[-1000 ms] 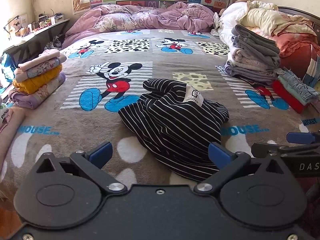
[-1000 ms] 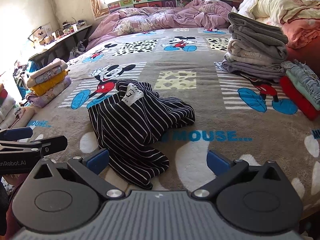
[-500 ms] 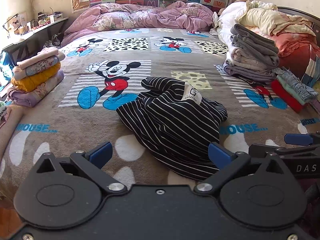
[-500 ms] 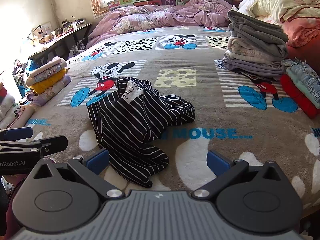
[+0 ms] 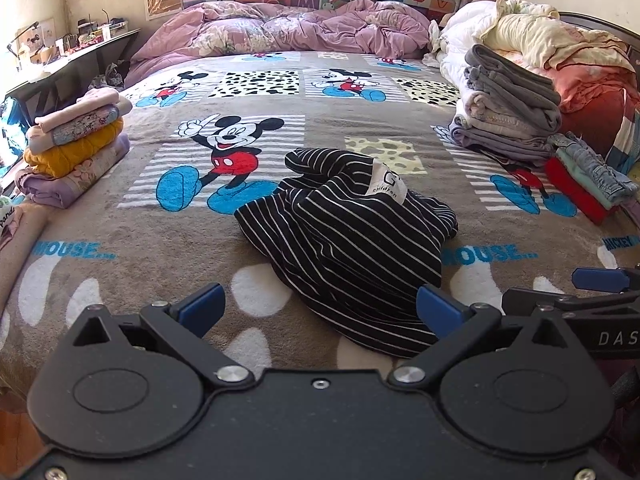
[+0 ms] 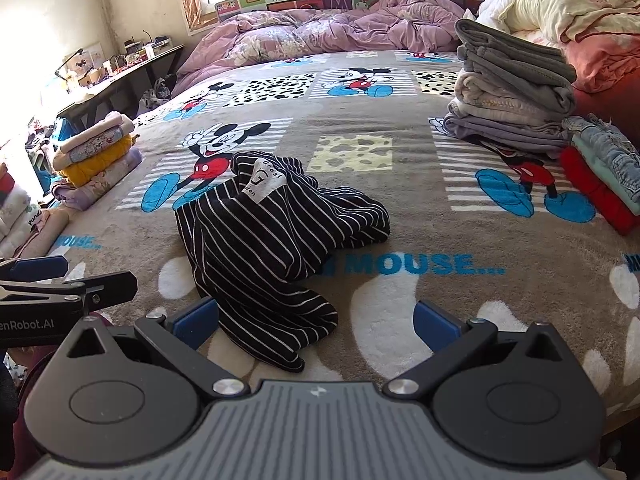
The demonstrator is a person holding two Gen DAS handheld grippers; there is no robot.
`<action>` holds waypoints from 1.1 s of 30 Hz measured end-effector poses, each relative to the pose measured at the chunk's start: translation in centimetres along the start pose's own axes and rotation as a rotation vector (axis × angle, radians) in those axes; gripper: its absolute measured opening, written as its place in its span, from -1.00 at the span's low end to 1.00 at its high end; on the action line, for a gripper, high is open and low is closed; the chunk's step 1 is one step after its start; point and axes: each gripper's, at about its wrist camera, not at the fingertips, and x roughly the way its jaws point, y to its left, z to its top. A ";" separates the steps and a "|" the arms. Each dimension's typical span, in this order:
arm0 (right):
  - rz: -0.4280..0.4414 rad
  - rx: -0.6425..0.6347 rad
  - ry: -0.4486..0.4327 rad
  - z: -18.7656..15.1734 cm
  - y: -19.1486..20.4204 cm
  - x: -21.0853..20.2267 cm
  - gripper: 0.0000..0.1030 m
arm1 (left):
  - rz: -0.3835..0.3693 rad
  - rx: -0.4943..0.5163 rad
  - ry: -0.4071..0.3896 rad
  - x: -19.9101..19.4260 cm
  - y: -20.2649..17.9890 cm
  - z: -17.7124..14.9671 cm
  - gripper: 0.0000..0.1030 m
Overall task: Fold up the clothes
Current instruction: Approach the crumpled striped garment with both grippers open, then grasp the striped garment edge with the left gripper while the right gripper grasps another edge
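A crumpled black garment with thin white stripes [image 5: 344, 240] lies in a heap on the Mickey Mouse blanket [image 5: 120, 232], a white label on top; it also shows in the right wrist view [image 6: 272, 240]. My left gripper [image 5: 320, 310] is open and empty, just short of the garment's near edge. My right gripper [image 6: 316, 322] is open and empty, over the garment's near corner. Each gripper shows at the edge of the other's view: the right gripper [image 5: 600, 284] and the left gripper [image 6: 60, 276].
A folded stack of pastel and yellow clothes [image 5: 72, 148] sits at the bed's left edge. A grey folded stack [image 5: 508, 112] and red and denim items [image 5: 588, 180] sit at the right. A purple duvet [image 5: 288, 32] lies at the headboard. A cluttered desk [image 6: 112, 68] stands left.
Both grippers have drawn back and risen slightly, so the garment sits a little farther away in both views. Both stay open. The garment has not moved.
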 end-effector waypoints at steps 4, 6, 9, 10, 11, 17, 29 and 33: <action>0.000 -0.001 0.002 0.0 0.0 0.0 1.00 | -0.003 0.003 0.003 0.0 -0.2 -0.1 1.00; 0.000 -0.002 0.002 0.0 0.1 0.0 1.00 | -0.003 0.003 0.007 0.1 -0.2 -0.2 1.00; 0.000 0.000 0.003 -0.1 0.1 0.0 1.00 | -0.003 0.004 0.010 0.2 -0.1 -0.2 1.00; 0.000 -0.001 0.003 -0.1 0.1 0.0 1.00 | -0.003 0.003 0.011 0.3 -0.1 -0.2 1.00; 0.000 -0.001 0.002 -0.1 0.1 0.0 1.00 | -0.004 0.003 0.012 0.3 -0.1 -0.2 1.00; 0.001 0.000 0.004 -0.1 0.1 0.0 1.00 | -0.006 0.004 0.018 0.4 -0.1 -0.4 1.00; 0.006 -0.003 0.008 -0.1 0.3 0.1 1.00 | -0.007 0.007 0.026 0.7 -0.1 -0.3 1.00; 0.037 0.032 0.001 0.1 -0.4 0.4 1.00 | 0.011 0.002 0.028 1.4 0.2 0.0 1.00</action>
